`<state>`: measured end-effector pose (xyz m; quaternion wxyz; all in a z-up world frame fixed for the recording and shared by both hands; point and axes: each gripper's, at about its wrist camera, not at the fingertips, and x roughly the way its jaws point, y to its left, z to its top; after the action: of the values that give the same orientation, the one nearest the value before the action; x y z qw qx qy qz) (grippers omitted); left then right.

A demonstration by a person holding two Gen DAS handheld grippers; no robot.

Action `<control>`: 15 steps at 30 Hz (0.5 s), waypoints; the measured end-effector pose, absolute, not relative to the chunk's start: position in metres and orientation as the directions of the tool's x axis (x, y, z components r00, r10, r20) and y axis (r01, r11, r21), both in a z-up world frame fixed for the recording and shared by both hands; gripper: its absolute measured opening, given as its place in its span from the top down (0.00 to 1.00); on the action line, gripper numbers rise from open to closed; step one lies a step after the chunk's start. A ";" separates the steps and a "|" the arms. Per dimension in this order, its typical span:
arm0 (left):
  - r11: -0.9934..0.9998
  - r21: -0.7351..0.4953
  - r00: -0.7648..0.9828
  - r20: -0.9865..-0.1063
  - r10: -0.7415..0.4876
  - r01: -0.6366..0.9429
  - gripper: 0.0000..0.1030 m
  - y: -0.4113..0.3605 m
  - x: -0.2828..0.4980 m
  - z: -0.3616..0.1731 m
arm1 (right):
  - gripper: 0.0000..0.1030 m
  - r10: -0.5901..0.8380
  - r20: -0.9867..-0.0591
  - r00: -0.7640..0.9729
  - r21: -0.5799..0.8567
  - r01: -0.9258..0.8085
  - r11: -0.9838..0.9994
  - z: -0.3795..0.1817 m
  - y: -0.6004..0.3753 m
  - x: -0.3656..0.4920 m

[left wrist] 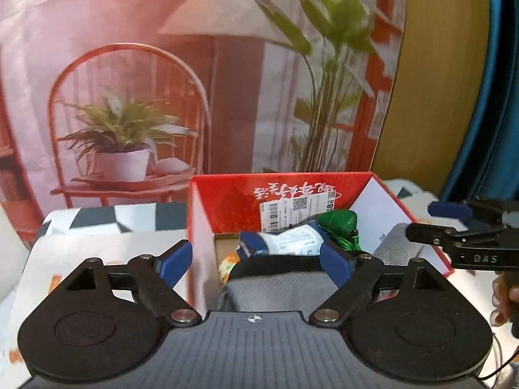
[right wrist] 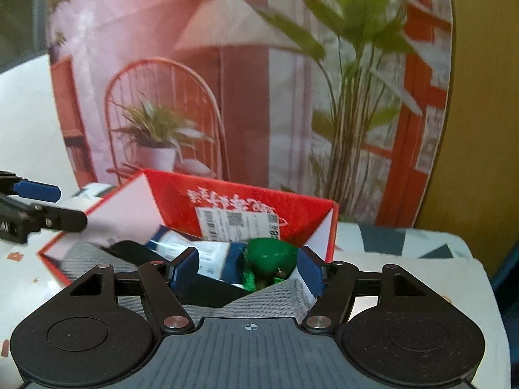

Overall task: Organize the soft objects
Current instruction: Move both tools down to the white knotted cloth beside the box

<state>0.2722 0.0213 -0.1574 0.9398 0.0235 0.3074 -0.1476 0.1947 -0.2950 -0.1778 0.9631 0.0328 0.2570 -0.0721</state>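
Observation:
A red box (left wrist: 227, 194) (right wrist: 246, 201) with white flaps stands open on the table. Inside lie a blue-and-white packet (left wrist: 288, 241) (right wrist: 211, 256), a green soft toy with a tassel (left wrist: 337, 223) (right wrist: 271, 254) and an orange floral item (left wrist: 227, 267). A grey knit cloth with a black band (left wrist: 279, 288) (right wrist: 269, 304) lies at the box's near side. My left gripper (left wrist: 256, 259) (right wrist: 55, 206) hovers open over the cloth, pads apart from it. My right gripper (right wrist: 247, 267) (left wrist: 431, 222) is open just above the cloth's right end, gripping nothing.
A printed backdrop (left wrist: 194, 64) of a lamp, a chair and plants stands right behind the box. A patterned tablecloth (left wrist: 97, 220) covers the table. At the right are a yellow-brown board (left wrist: 438, 81) and blue fabric (left wrist: 499, 97). A person's fingers (left wrist: 502, 301) show at the right edge.

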 end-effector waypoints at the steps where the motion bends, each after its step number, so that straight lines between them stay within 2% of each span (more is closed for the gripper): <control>1: 0.957 -0.058 0.775 -0.575 -0.264 0.284 0.15 0.029 0.263 -0.159 | 0.38 -0.116 -0.485 0.867 0.032 0.150 0.988 -0.178 -0.292 0.187; 5: 0.966 -0.087 0.788 -0.563 -0.248 0.242 0.15 0.054 0.233 -0.174 | 0.38 -0.100 -0.443 0.891 0.070 0.146 0.987 -0.187 -0.278 0.151; 9: 0.973 -0.128 0.786 -0.573 -0.231 0.192 0.15 0.074 0.221 -0.192 | 0.39 -0.097 -0.445 0.890 0.100 0.157 0.983 -0.207 -0.267 0.123; 15: 0.980 -0.149 0.739 -0.645 -0.195 0.128 0.15 0.089 0.234 -0.231 | 0.40 -0.065 -0.551 0.832 0.122 0.157 0.980 -0.247 -0.255 0.119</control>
<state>0.2342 0.0891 -0.2306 0.9312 -0.0476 0.3508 -0.0865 0.1190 -0.2553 -0.2470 0.9537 0.0812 0.2837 -0.0580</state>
